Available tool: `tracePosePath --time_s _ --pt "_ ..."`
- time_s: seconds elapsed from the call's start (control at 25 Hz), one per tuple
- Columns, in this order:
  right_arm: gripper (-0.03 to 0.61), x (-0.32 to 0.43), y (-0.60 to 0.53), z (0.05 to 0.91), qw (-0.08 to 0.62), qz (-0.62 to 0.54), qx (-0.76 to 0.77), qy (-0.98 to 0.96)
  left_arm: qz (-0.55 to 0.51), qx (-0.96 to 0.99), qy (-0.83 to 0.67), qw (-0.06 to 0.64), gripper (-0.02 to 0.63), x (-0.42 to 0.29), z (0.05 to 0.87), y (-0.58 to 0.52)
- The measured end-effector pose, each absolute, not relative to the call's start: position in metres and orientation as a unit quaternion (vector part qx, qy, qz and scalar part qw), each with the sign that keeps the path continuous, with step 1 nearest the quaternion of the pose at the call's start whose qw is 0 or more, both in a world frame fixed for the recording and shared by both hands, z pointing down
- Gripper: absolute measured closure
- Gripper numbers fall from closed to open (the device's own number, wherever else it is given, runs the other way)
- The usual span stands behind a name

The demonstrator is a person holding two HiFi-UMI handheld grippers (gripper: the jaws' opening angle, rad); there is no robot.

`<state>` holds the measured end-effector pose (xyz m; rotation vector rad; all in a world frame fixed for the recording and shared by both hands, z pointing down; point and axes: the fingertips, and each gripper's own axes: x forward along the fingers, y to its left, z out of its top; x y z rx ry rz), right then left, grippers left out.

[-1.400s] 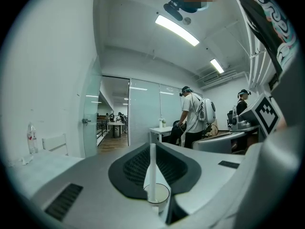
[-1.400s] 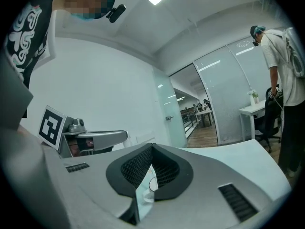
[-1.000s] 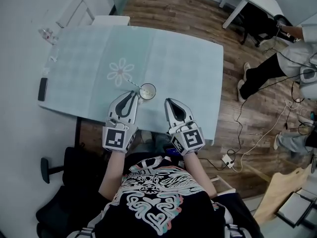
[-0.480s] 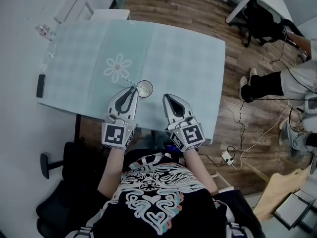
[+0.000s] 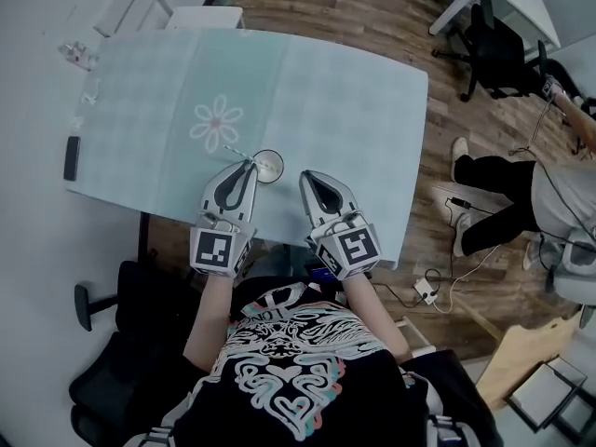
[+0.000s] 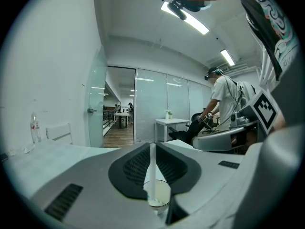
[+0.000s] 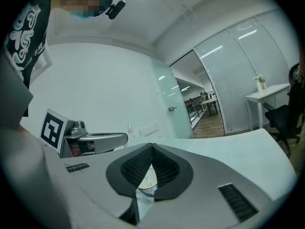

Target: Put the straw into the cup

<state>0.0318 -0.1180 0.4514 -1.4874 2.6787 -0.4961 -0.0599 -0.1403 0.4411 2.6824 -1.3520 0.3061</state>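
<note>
A small clear cup [image 5: 269, 166] stands near the front edge of the pale green table [image 5: 354, 110]. My left gripper [image 5: 248, 163] is just left of the cup, shut on a white straw [image 5: 233, 151] that sticks out up and to the left. In the left gripper view the straw [image 6: 152, 168] runs upright between the jaws down to the cup [image 6: 159, 195]; I cannot tell if its end is inside. My right gripper [image 5: 306, 175] is shut and holds nothing, a short way right of the cup. The right gripper view shows the cup [image 7: 147, 181] behind its jaws.
A flower print [image 5: 216, 123] lies behind the cup. A black phone [image 5: 71, 157] lies at the table's left edge, and a clear bottle [image 5: 73, 54] stands at the far left corner. A white chair [image 5: 200, 17] stands behind the table. A person's legs [image 5: 494, 194] and cables [image 5: 438, 287] are on the floor to the right.
The left gripper's tips, with the straw, have edged a little closer to the cup. The right gripper keeps its place beside it. The person at the right has moved.
</note>
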Motion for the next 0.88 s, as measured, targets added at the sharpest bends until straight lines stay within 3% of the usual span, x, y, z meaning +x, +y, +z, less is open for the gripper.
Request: tracePosePath --time_s 0.88 --pt "0.560 0.030 -0.127 0.489 -0.022 -0.175 -0.462 0.869 0.178 0.894 -0.405 0.072 0.558 -0.036 0.498 -0.140"
